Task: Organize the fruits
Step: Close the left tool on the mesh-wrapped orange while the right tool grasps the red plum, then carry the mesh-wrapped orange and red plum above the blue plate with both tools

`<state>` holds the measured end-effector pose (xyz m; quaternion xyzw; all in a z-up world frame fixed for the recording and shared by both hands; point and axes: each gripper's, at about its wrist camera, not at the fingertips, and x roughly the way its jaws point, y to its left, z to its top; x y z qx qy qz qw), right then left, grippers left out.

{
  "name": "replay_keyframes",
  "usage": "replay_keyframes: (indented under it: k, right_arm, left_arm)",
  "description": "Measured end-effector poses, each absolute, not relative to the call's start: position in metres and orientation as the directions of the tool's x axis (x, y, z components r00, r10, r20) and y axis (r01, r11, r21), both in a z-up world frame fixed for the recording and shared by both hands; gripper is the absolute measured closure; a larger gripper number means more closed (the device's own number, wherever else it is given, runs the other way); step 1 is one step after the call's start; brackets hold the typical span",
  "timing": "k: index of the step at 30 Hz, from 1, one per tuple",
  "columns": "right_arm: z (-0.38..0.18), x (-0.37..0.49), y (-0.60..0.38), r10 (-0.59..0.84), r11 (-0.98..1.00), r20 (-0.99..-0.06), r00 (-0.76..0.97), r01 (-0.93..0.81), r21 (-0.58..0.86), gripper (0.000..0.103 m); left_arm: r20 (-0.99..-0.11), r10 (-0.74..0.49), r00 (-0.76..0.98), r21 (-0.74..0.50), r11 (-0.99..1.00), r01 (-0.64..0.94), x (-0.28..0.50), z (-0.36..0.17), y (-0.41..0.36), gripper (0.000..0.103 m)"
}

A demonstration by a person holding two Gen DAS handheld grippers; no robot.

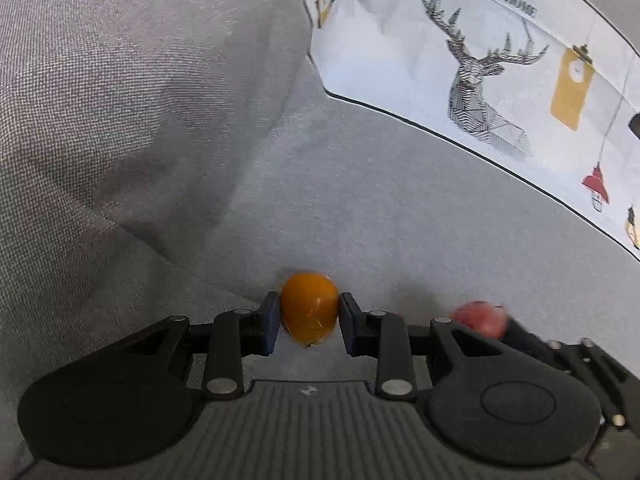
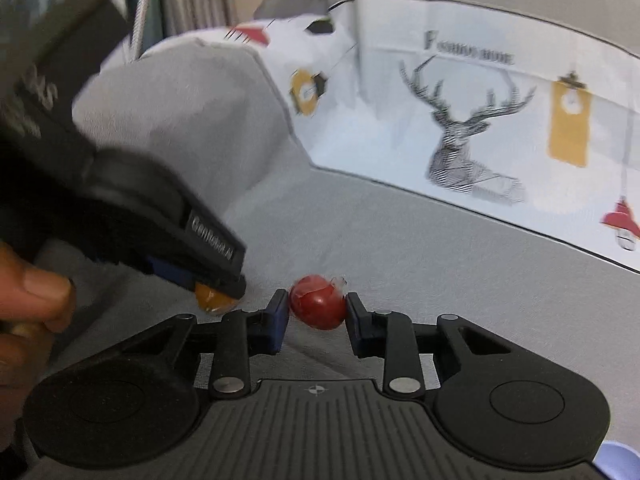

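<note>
Left hand-held gripper [image 1: 309, 322]: fingers partly closed, blue pads pinching an orange fruit [image 1: 309, 309] at lower centre of the left wrist view. Right hand-held gripper [image 2: 317, 314]: same spread, pinching a red fruit [image 2: 319, 301] with a bit of clear wrap on it, lower centre of the right wrist view. Both sit low over a grey fabric surface [image 1: 380, 208]. Red fruit also shows, blurred, at lower right of the left view. A white storage box [image 2: 480, 120] with a deer print fills upper right. A person's hand [image 2: 28, 300] at left edge.
</note>
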<state>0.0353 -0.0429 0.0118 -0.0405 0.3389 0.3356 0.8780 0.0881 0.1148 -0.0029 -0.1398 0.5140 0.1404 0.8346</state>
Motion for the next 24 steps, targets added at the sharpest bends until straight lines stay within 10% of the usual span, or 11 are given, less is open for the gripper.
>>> replay_keyframes:
  k: [24]
  right_arm:
    - [0.11,-0.064,-0.253,0.326,0.941,-0.603,0.728,-0.314,0.131,0.071]
  left_arm:
    - [-0.785,-0.04,0.618,-0.129,0.987,-0.099,0.033,0.048,0.031,0.068]
